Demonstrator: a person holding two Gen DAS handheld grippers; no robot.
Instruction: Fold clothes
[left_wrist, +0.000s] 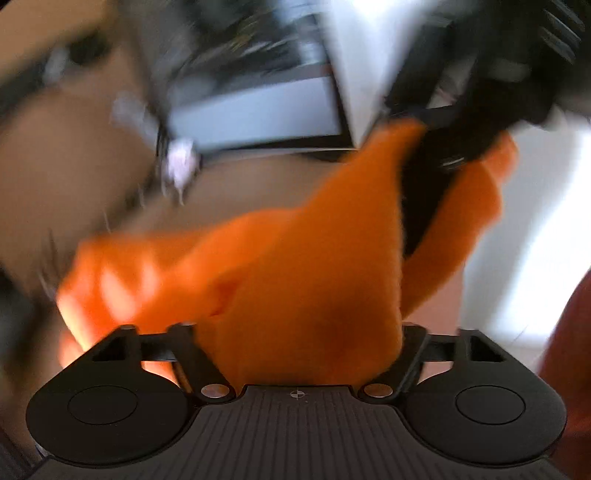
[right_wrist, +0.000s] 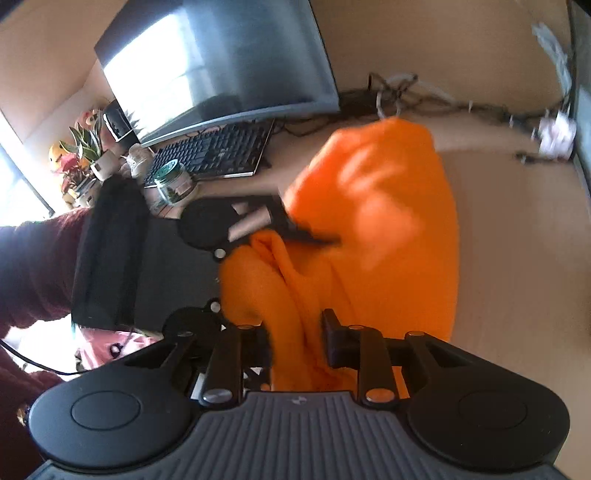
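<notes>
Both grippers, left gripper (left_wrist: 299, 332) and right gripper (right_wrist: 295, 332), are clamping the orange cloth (right_wrist: 369, 229); it's looking soft, light, floppy, so gripping at edges is probably best

Both wrist views close, facing across orange cloth (left_wrist: 303, 266), each showing it

Right gripper (right_wrist: 297, 339) was clamped on a bunched fold of the orange cloth (right_wrist: 373, 229), which hung above the light wooden desk (right_wrist: 517, 240). Left gripper (right_wrist: 314, 236) reached in from the left and appeared to pinch the cloth's edge; blur hid the contact. Behind stood a monitor (right_wrist: 221, 62), keyboard (right_wrist: 214, 151), glass jar (right_wrist: 173, 182), potted plant (right_wrist: 86, 147) and tangled cables (right_wrist: 402, 92).
</notes>
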